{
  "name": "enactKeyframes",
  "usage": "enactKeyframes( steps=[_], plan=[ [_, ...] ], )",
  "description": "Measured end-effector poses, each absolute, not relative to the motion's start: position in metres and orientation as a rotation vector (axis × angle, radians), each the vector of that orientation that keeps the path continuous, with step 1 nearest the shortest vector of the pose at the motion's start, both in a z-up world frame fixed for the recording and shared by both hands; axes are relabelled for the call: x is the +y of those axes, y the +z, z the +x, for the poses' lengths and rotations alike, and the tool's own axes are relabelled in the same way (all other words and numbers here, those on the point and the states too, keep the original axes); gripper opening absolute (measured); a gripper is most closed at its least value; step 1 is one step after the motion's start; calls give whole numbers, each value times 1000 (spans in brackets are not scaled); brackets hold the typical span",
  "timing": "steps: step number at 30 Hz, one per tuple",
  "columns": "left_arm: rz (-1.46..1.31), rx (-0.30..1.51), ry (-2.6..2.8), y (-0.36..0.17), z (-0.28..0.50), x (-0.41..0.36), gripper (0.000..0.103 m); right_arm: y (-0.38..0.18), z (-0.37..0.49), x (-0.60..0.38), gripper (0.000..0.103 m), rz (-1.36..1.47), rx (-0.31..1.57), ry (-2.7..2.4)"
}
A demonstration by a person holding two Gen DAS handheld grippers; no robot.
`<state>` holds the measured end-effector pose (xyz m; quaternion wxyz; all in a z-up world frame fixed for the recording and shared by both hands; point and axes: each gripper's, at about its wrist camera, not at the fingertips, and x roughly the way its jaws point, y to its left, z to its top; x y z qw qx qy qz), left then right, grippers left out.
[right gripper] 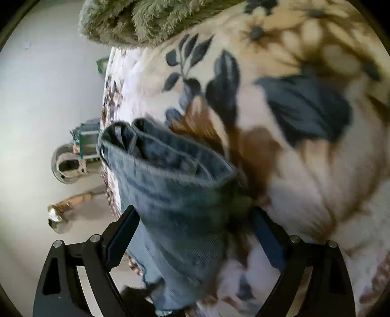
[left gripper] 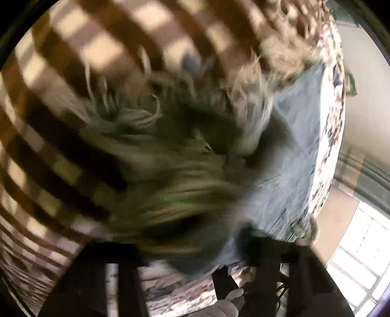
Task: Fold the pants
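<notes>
Both wrist views look closely down at the pants (right gripper: 175,185) on the floral blanket (right gripper: 304,170).

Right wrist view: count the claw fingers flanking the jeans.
2. One finger left of the jeans, on the floor side; the other right of them, over the floral blanket. Neither is hidden.

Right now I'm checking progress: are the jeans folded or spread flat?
Folded, at least partly: the jeans show stacked denim layers bunched between the open right claw's fingers, over the floral blanket.

place: home bedroom | evidence: floral bedspread (right gripper: 304,175), shaggy throw (right gripper: 146,22), checked blanket (left gripper: 80,80), window (left gripper: 363,253)
</notes>
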<state>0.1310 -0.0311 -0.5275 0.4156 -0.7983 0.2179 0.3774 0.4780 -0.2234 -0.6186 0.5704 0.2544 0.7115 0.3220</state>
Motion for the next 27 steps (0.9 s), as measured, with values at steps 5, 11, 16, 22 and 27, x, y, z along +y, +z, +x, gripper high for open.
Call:
enactKeyframes(
  steps=[5, 11, 16, 22, 27],
  plan=[
    [-1885, 595, 895, -512, 141, -18, 25, -609, 469, -218, 43, 621, 1589, 719],
    [-1757, 676, 765, -490, 133, -5, 25, -586, 441, -241, 38, 702, 1566, 665],
    [-1669, 770, 612, -483, 113, 12, 25, -569, 396, -277, 38, 728, 1588, 616],
    [-1589, 821, 573, -511, 101, 23, 28, -578, 348, -297, 44, 689, 1629, 626],
    [-1643, 774, 576, -535, 98, 21, 39, -612, 348, -302, 70, 790, 1648, 651]
  ],
)
